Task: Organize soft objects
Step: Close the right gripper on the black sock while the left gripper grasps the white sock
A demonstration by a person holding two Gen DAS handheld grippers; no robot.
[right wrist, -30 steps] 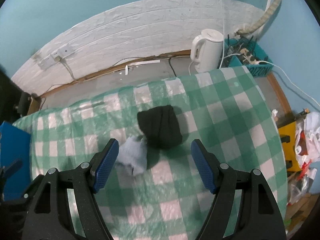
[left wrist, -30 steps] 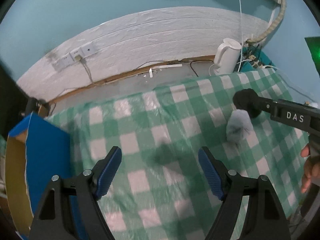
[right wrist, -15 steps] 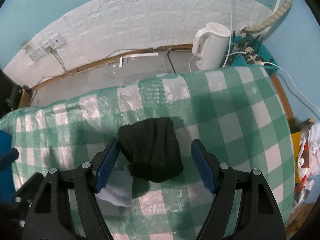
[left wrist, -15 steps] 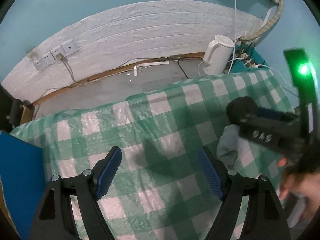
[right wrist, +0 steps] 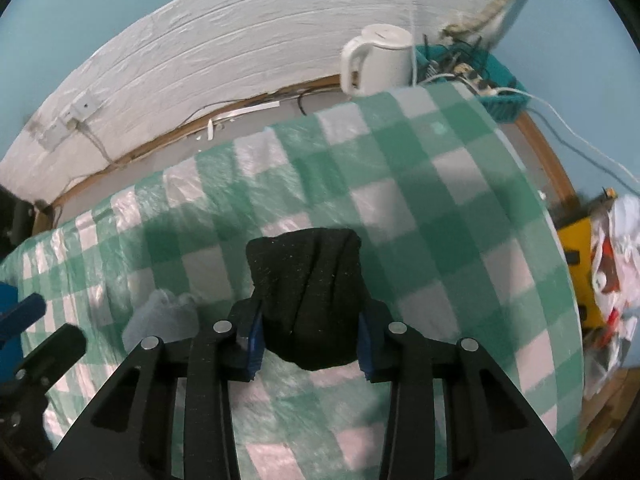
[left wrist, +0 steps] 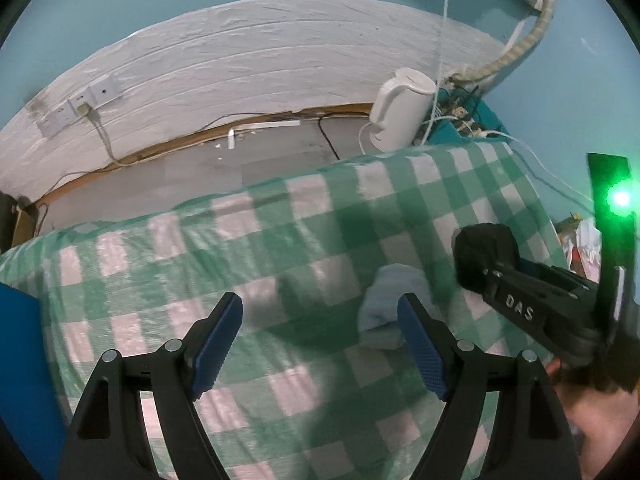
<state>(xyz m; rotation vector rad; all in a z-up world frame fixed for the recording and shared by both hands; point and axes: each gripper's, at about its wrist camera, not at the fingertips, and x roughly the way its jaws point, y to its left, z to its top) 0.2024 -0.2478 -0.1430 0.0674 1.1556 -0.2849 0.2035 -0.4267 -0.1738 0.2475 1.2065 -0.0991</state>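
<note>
My right gripper (right wrist: 310, 344) is shut on a black rolled sock (right wrist: 308, 292) on the green checked tablecloth (right wrist: 420, 184); the sock also shows in the left wrist view (left wrist: 486, 254), squeezed between the right gripper's fingers. A pale blue sock (left wrist: 390, 306) lies on the cloth just left of it, partly behind my left gripper's right finger; it also shows in the right wrist view (right wrist: 164, 318). My left gripper (left wrist: 320, 342) is open and empty above the cloth.
A white kettle (left wrist: 400, 110) and a teal basket of cables (right wrist: 492, 84) stand past the table's far right corner. A blue box (left wrist: 24, 360) is at the left edge. Grey floor and a white brick wall (left wrist: 260, 60) lie beyond the table.
My right gripper moved forward and closed on the black sock. My left gripper shifted right, bringing the pale blue sock near its right finger.
</note>
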